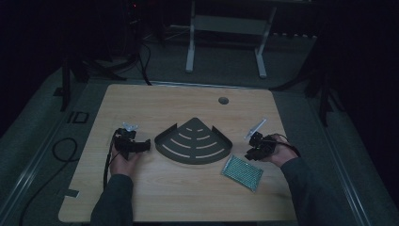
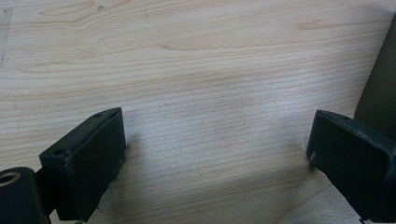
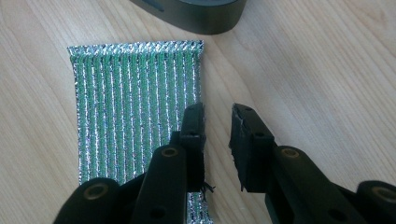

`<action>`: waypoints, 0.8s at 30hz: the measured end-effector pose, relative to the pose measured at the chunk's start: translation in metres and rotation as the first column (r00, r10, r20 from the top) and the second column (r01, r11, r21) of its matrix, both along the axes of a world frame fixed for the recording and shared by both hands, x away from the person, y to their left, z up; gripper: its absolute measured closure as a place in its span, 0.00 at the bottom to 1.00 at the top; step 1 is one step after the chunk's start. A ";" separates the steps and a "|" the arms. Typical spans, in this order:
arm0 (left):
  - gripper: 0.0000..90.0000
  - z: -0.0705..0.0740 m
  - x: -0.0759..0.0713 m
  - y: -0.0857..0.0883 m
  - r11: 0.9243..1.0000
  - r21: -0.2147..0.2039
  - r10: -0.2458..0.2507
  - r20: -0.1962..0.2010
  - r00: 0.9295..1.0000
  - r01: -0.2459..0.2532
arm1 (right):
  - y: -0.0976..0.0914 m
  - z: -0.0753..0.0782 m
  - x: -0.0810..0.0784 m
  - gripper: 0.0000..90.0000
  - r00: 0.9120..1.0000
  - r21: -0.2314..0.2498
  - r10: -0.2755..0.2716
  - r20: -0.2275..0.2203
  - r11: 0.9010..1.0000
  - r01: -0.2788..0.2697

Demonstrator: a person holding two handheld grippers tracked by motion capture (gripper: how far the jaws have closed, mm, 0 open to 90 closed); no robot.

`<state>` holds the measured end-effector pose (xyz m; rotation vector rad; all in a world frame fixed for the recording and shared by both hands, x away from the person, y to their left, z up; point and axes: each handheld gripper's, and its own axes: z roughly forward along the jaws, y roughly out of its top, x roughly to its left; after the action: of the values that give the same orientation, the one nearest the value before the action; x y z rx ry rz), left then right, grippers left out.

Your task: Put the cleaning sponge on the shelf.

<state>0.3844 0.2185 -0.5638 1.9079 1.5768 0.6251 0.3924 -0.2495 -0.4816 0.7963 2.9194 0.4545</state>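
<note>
**At the table: both grippers low, nothing held**

Beside the left gripper (image 1: 136, 145), toward its jaw side, we see the dark fan-shaped slotted tray (image 1: 194, 141) lying flat on the wooden table (image 1: 188, 197). In the left gripper view we see the jaws spread wide over bare wood, with nothing between them; an edge of the tray shows just past one jaw.

Under the right gripper (image 3: 217, 123) we find the green and silver scouring pad (image 3: 135, 112). In the right gripper view one jaw overlaps the pad's edge and the other stands over bare wood, with a narrow gap between them. We see nothing gripped in that gap. Ahead of these jaws, beyond the pad's far edge, the tray's rim appears.
</note>
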 end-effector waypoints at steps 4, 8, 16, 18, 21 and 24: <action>0.05 0.000 0.000 0.000 1.000 0.000 0.000 0.000 1.000 0.000 | 0.002 -0.003 0.002 0.83 1.000 -0.012 0.006 -0.020 1.000 -0.006; 0.06 0.000 0.000 0.000 1.000 0.000 0.000 0.000 1.000 0.000 | 0.004 -0.005 0.005 0.85 0.999 -0.027 0.014 -0.043 1.000 -0.015; 0.06 0.000 0.000 0.000 1.000 0.000 0.000 0.000 1.000 0.000 | 0.010 -0.009 0.006 0.86 0.996 -0.047 0.037 -0.080 0.998 -0.041; 0.06 0.000 0.000 0.000 1.000 0.000 0.000 0.000 1.000 0.000 | 0.011 -0.010 0.007 0.86 0.995 -0.051 0.041 -0.087 0.998 -0.045; 0.06 0.000 0.000 0.000 1.000 0.000 0.000 0.000 1.000 0.000 | 0.012 -0.011 0.008 0.86 0.994 -0.057 0.040 -0.098 0.997 -0.046; 0.05 0.000 0.000 0.000 1.000 0.000 0.000 0.000 1.000 0.000 | 0.012 -0.013 0.009 0.86 0.993 -0.057 0.042 -0.107 0.997 -0.049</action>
<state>0.3845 0.2185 -0.5639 1.9075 1.5766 0.6253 0.4010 -0.2377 -0.4948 0.7703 3.0377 0.3370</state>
